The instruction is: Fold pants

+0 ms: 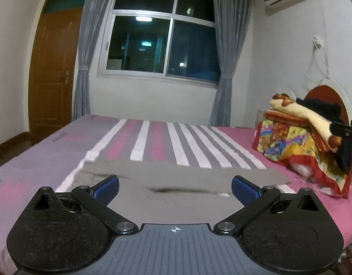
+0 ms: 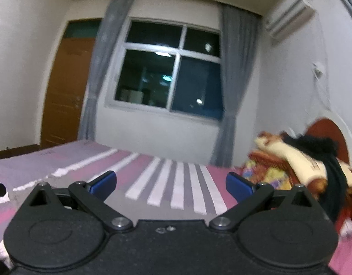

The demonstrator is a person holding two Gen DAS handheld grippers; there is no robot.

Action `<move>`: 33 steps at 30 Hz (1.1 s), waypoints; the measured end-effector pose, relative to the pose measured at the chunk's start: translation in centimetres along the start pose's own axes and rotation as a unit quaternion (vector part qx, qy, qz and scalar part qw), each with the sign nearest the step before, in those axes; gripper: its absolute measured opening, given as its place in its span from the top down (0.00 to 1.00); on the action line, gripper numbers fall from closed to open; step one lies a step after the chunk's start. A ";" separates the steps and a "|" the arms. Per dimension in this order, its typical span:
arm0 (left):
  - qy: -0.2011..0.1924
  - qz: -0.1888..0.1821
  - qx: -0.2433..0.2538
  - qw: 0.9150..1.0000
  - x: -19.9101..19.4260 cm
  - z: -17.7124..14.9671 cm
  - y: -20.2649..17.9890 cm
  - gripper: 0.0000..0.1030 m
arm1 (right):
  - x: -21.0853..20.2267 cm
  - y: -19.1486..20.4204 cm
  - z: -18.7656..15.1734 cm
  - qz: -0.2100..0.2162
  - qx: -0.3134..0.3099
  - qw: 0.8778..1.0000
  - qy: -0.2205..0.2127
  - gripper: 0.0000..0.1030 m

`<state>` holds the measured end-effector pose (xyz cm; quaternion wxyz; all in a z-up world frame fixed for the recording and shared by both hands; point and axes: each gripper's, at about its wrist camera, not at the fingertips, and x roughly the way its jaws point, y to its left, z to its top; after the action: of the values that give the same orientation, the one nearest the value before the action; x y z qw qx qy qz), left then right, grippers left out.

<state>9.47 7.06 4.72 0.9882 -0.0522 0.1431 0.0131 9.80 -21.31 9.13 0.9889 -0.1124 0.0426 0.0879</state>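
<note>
Grey pants [image 1: 182, 176] lie flat on the striped bed sheet [image 1: 166, 142], folded into a wide band with a dark crease near their front. My left gripper [image 1: 176, 189] hovers just over their near part, open, with nothing between its blue pads [image 1: 107, 189]. In the right wrist view a strip of the grey pants [image 2: 157, 212] shows just ahead of the gripper body. My right gripper [image 2: 171, 186] is open above it, holding nothing, and its view is motion-blurred. A black bar with a blue tip [image 1: 347, 129] at the right edge of the left wrist view may be the right gripper.
A pile of bright folded blankets [image 1: 297, 137] with a black cloth [image 1: 345, 158] draped over it sits at the bed's right end by a red headboard [image 1: 322, 96]. Beyond the bed are a wall with a window [image 1: 162, 41], curtains and a wooden door [image 1: 52, 73].
</note>
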 end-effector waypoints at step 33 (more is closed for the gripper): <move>0.260 -0.044 0.034 0.964 50.6 -3.1 29.8 0.32 | 49.6 11.6 -14.7 0.250 -0.096 0.931 0.249 0.59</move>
<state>55.91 36.86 -15.59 0.9176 -0.0266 0.3935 -0.0494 55.38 -5.41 -12.81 0.8772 -0.2110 0.3050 0.3049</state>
